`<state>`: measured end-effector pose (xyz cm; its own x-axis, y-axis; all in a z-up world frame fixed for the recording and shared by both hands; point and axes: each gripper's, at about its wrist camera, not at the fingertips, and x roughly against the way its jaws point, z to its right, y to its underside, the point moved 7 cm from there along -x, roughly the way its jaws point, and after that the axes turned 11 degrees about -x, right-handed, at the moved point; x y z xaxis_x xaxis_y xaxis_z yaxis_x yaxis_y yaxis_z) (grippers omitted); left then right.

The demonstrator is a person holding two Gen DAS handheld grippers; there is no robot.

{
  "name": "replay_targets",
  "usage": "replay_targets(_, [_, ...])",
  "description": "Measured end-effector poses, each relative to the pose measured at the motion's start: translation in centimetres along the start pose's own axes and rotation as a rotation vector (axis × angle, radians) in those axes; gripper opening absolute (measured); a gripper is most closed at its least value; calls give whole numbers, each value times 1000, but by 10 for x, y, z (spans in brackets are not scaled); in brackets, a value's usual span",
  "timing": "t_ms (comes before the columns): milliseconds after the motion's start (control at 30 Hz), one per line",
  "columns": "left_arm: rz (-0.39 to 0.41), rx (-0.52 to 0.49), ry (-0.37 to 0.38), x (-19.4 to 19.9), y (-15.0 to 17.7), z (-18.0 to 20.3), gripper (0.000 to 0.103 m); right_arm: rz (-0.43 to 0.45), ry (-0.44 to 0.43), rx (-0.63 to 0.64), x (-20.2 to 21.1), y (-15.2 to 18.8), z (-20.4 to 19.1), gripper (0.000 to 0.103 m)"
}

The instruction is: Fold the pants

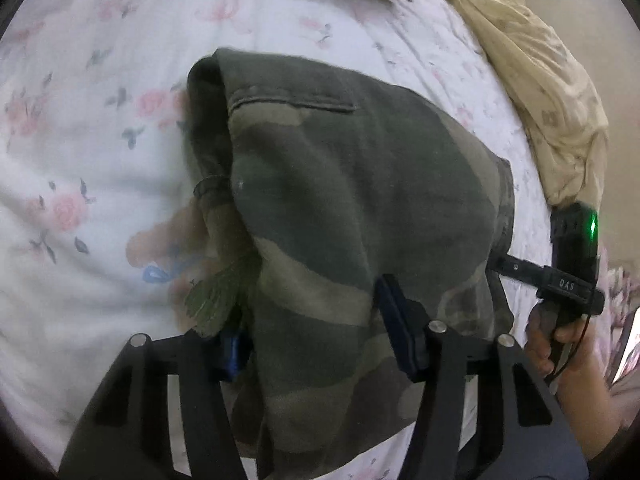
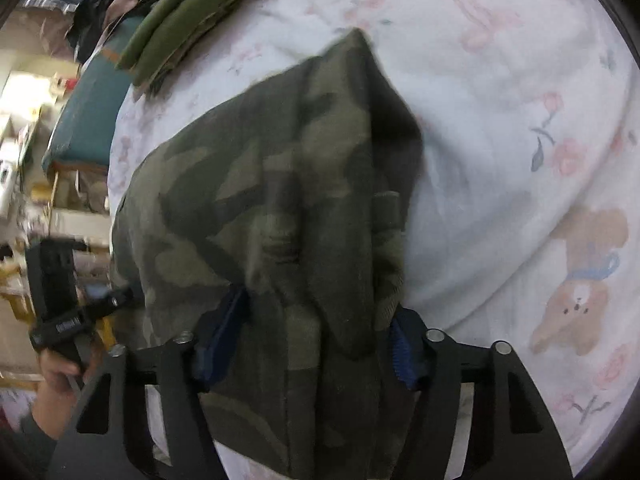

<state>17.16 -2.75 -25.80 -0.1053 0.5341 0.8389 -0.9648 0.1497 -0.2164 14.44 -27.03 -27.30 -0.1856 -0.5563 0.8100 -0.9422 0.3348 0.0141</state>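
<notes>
Camouflage pants lie bunched in a thick fold on the floral bedsheet, and everything else is placed against them. Bare sheet spreads wide beyond their far edge and off their left side in the left wrist view, where a printed teddy bear and pink roses mark the fabric; that stretch is flat and unoccupied. On the other flank the room is tighter: a crumpled beige blanket runs along the bed's edge just past the pants, and a stack of folded green garments sits beyond their far corner, near the mattress edge. Past that edge, seen in the right wrist view, a teal cushion and blurred household clutter stand off the bed. The left gripper has its jaws spread with the near edge of the pants between the blue pads; the right-hand pad lies against the cloth and the left one is half hidden by a fold, so I cannot tell whether they are pinching. The right gripper likewise straddles the bunched near edge, jaws apart, with cloth filling the gap and touching both pads; whether it grips is unclear. Each view shows the other handle with a hand round it, just beside the pants.
</notes>
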Motion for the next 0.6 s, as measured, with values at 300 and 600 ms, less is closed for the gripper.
replay_targets(300, [126,-93,-50,55,-8,46,22,173,-91,168,49,5,-54,24])
replay_targets(600, [306,-99,-41,148,-72,64,22,303,-202,324,113,-35,-143,24])
